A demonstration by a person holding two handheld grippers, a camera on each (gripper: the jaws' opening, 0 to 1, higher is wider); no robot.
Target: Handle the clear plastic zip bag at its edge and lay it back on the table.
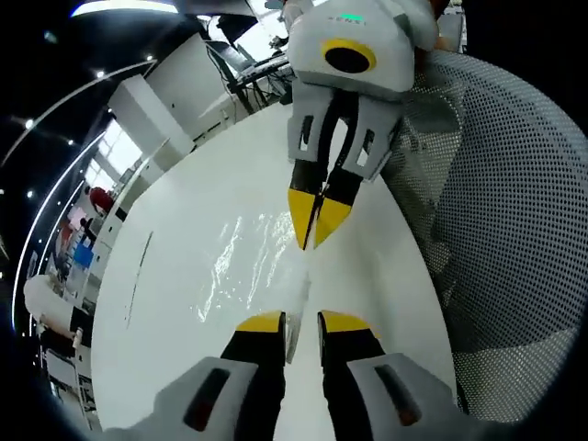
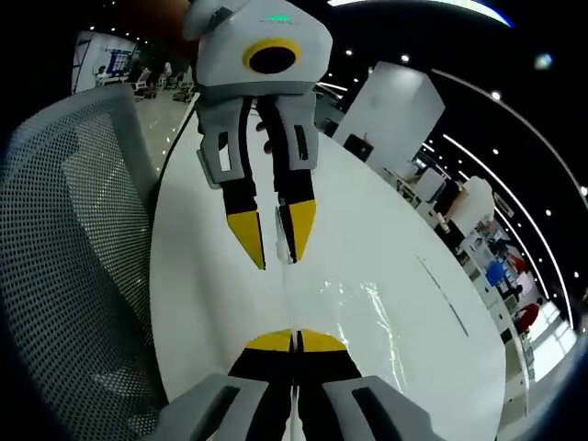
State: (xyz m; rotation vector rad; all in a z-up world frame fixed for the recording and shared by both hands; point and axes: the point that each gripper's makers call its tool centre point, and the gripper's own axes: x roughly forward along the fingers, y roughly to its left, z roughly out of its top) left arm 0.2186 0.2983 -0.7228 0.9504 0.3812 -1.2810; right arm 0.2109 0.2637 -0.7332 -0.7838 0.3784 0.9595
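One clear plastic zip bag (image 1: pixel 253 266) and two grippers. The left gripper (image 1: pixel 301 323) has its jaws a little apart with the bag's edge between them; whether they pinch it I cannot tell. The right gripper (image 2: pixel 295 342) has its jaws together, clamped on the same edge. The bag stretches between the two grippers and spreads over the white tabletop (image 1: pixel 184 202). One grey mesh chair (image 2: pixel 73 230) stands beside the tabletop, in an open office with ceiling lights.
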